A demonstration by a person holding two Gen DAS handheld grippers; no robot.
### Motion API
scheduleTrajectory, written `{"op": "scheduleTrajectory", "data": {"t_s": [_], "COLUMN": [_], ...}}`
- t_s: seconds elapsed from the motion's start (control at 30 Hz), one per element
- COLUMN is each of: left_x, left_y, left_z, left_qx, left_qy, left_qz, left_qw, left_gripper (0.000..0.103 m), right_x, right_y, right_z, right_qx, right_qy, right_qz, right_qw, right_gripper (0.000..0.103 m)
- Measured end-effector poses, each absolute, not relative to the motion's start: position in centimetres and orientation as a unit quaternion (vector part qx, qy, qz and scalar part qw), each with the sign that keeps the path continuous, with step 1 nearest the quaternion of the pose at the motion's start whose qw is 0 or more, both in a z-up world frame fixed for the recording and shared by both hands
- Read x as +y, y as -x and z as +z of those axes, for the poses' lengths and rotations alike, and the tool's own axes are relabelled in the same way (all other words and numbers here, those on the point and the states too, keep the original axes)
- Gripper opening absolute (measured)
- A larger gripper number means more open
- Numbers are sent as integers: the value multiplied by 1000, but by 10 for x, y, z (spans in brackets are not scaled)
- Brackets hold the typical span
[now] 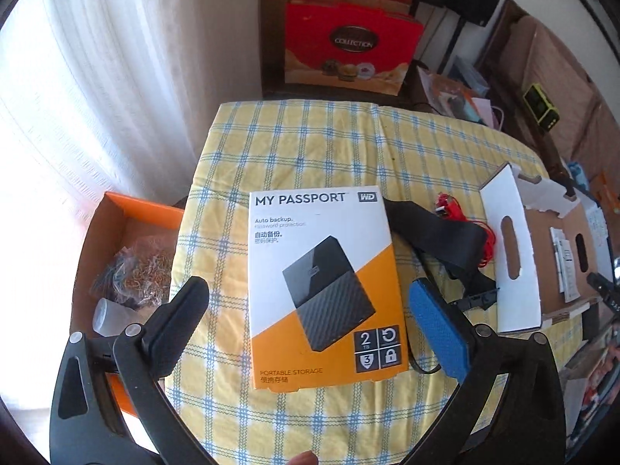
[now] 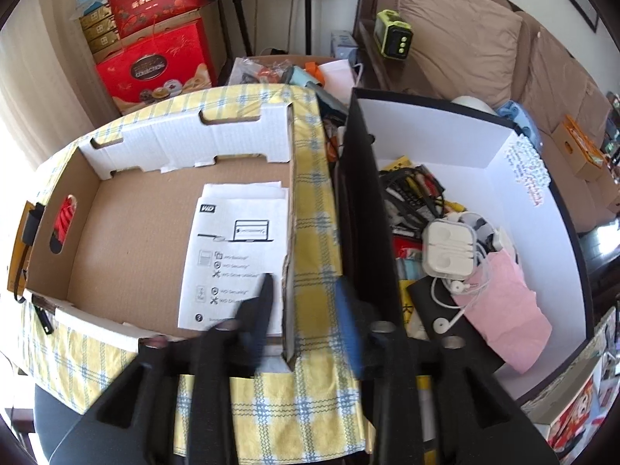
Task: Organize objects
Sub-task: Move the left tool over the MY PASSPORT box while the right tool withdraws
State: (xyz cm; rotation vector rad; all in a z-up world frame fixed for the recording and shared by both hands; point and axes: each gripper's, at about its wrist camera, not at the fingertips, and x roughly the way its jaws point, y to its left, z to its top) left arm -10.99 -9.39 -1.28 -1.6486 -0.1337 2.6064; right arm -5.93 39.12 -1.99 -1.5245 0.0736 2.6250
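Lying between the wide-open left gripper (image 1: 310, 302) – WD "MY PASSPORT" box (image 1: 325, 286) – right gripper (image 2: 306, 302) parted, empty

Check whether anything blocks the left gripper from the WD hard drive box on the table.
Nothing visible does. The white and orange WD My Passport cardboard box lies flat on the yellow checked tablecloth, directly ahead of the open left gripper, its jaws spread either side. The black strap lies off the box's right edge.

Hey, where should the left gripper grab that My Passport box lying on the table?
Probably across its two long side edges, coming down from above. The My Passport box lies flat, face up on the checked tablecloth, already between the open left gripper fingers; its width looks to fit that opening.
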Motion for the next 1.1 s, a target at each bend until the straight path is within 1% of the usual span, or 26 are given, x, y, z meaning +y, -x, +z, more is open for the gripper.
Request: {"op": "scheduleTrajectory", "data": {"t_s": [0.27, 0.53, 0.7, 0.8, 0.97, 1.1], "left_x": [-116, -132, -137, -142, -145, -144], "left_y": [107, 108, 107, 107, 107, 108], "left_z": [-25, -27, -33, -38, -44, -48], "left_qx": [-68, -81, -96, -107, -116, -115], "left_qy": [545, 545, 549, 553, 561, 565], "left_qz": [835, 834, 829, 825, 818, 815], "left_qw": [30, 31, 40, 46, 50, 54], "left_gripper": [103, 102, 97, 89, 88, 88], "right_x": [374, 304, 247, 207, 149, 132], "right_y": [55, 61, 74, 81, 90, 98], "right_z": [8, 41, 43, 42, 36, 31], "right_qx": [4, -24, -33, -40, -71, -59], "right_qy": [480, 454, 453, 455, 458, 466], "right_qz": [875, 890, 889, 885, 876, 869], "right_qw": [57, -5, -54, -94, -132, -152], "right_gripper": [43, 43, 43, 43, 42, 42]}}
